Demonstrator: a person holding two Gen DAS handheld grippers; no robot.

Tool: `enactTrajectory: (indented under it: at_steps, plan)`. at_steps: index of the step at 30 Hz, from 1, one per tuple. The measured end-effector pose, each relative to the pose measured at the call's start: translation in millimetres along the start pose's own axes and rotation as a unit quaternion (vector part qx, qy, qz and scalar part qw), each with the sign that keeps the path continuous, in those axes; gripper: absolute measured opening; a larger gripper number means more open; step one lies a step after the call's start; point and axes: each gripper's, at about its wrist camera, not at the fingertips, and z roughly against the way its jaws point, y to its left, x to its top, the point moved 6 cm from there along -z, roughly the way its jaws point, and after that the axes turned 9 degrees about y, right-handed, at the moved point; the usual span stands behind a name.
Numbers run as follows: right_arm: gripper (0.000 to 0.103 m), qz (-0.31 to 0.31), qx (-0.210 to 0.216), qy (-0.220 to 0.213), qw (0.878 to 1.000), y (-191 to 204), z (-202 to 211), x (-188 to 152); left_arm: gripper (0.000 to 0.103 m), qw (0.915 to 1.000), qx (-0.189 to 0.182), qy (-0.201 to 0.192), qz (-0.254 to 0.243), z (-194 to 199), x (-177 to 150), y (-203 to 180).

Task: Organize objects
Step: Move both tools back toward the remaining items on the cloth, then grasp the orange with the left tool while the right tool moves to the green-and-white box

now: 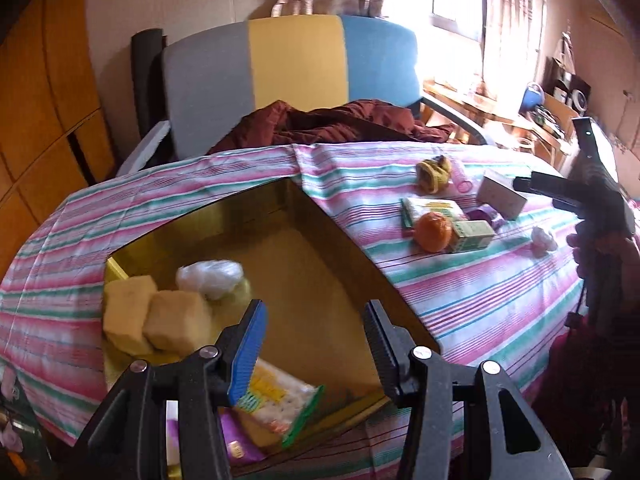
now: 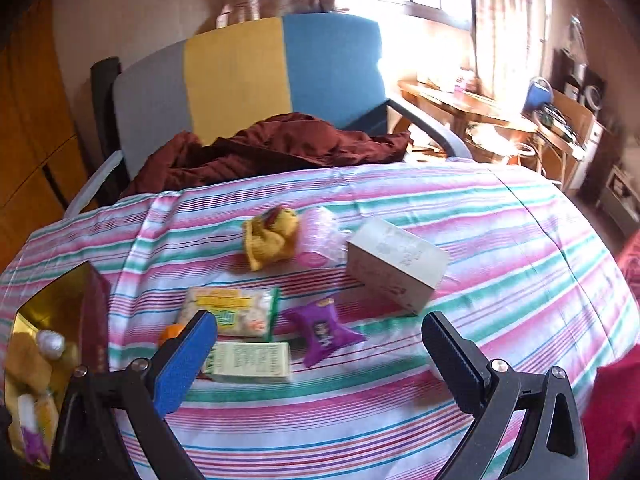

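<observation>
A gold-lined box (image 1: 304, 248) sits on the striped cloth and holds two yellow sponges (image 1: 160, 320), a white bag (image 1: 210, 278), a snack packet (image 1: 280, 404) and a purple packet (image 1: 236, 440). My left gripper (image 1: 316, 356) hangs open and empty above the box. My right gripper (image 2: 320, 360) is open and empty above loose items: a green-white carton (image 2: 250, 362), a purple packet (image 2: 324, 332), a snack packet (image 2: 232, 310), an orange (image 2: 172, 332), a grey box (image 2: 396, 264), a yellow cloth (image 2: 270, 236) and a pink roll (image 2: 318, 236). The right gripper also shows in the left wrist view (image 1: 532, 192).
A striped cloth (image 2: 400, 420) covers the table. A grey, yellow and blue chair (image 2: 240, 76) with a maroon garment (image 2: 272, 148) stands behind it. A wooden wardrobe (image 1: 44, 120) is on the left. A cluttered desk (image 2: 500, 116) stands by the window. A white crumpled lump (image 1: 544, 240) lies near the right edge.
</observation>
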Motion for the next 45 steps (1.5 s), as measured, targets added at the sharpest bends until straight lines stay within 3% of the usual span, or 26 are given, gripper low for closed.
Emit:
enactTrajectory:
  at_steps: [5, 9, 17, 22, 29, 34, 37, 45]
  plan:
    - [0.103, -0.077, 0.050, 0.023, 0.995, -20, -14, 0, 0.051, 0.9985, -0.049, 0.017, -0.018, -16, 21, -35]
    - [0.103, -0.080, 0.077, 0.042, 0.993, -13, -19, -3, 0.051, 0.9962, -0.075, 0.036, -0.025, -36, 40, -60]
    - [0.103, -0.082, 0.100, 0.051, 0.990, -11, -18, -6, 0.051, 0.9917, -0.091, 0.075, -0.051, -86, 74, -103]
    - [0.103, -0.083, 0.111, 0.055, 0.989, -10, -19, -6, 0.051, 0.9825, -0.132, 0.132, 0.003, -127, 84, -110]
    - [0.103, -0.084, 0.120, 0.064, 0.987, -9, -22, -7, 0.058, 0.9686, -0.173, 0.166, 0.067, -165, 95, -115]
    - [0.103, -0.080, 0.122, 0.070, 0.987, -6, -24, -8, 0.059, 0.9636, -0.190, 0.170, 0.079, -183, 97, -118]
    - [0.103, -0.074, 0.121, 0.075, 0.987, -4, -26, -9, 0.051, 0.9612, -0.201, 0.167, 0.087, -179, 98, -113]
    - [0.103, -0.026, 0.108, 0.105, 0.988, 14, -37, -18, 0.051, 0.9679, -0.199, 0.135, 0.073, -146, 86, -98]
